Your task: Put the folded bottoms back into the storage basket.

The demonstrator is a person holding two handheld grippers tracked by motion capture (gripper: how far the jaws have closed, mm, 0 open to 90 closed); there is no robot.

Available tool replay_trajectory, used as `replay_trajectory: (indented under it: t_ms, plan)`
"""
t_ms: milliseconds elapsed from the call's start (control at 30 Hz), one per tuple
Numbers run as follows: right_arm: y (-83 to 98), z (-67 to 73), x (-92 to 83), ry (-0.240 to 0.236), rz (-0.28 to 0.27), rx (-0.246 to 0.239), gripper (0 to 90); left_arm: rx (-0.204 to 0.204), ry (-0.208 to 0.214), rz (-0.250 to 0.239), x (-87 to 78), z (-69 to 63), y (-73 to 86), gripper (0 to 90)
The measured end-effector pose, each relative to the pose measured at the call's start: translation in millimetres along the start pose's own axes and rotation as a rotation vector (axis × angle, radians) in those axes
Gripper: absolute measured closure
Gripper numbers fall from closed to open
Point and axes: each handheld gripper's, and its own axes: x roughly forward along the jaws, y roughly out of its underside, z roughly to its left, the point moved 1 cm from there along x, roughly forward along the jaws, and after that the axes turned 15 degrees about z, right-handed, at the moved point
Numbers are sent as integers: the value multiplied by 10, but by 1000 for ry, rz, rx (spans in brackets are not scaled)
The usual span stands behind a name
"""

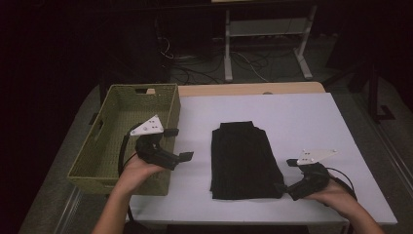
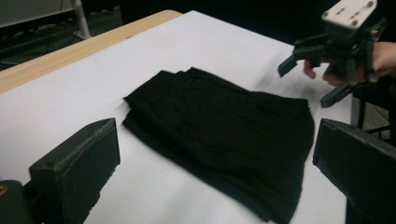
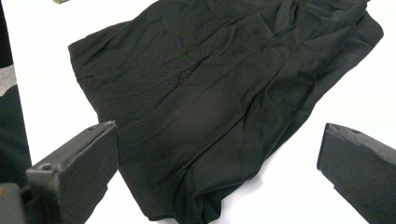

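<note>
Looking down from the high view, a folded black garment (image 1: 243, 161) is lying on the white worktop (image 1: 302, 122), a little toward the near edge and about midway between the side edges. It is sitting flat and squared off, which reads as ready for lifting. The left gripper (image 1: 178, 144) is hovering at the worktop's left edge, its jaws apart and pointing toward the garment, right against the near right wall of the woven basket (image 1: 95, 146). That basket is hanging off the left edge and its visible interior is looking empty, so my guess is the garment is headed there. The right gripper (image 1: 285, 175) is sitting low at the garment's near right corner, jaws spread, seemingly lining up on the cloth's edge.

Switching to the left gripper view, its two black jaws are standing wide apart with nothing between them, framing the garment (image 2: 224, 135) beyond. The right gripper (image 2: 310, 77) is showing past the garment, held in a hand (image 2: 373, 60), jaws parted.

Over to the right gripper view, the jaws are gaping wide and gripping nothing. The garment (image 3: 210, 93) is spreading between and beyond them, its nearest fold drooping toward the camera, wrinkled but holding its folded shape.
</note>
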Motion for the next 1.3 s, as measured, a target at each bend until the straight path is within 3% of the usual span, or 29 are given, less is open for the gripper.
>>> replay_trajectory:
  t_ms: [400,733,1300]
  plan:
    - [-17,15,13,-15,-2,-13,0,3,33,2,181,-204,-147,7]
    - [-22,17,19,-18,-1,-20,0,31,69,22,434,-407,-228,7]
    - [-19,20,21,-24,3,-32,0,34,87,76,880,-580,-115,7]
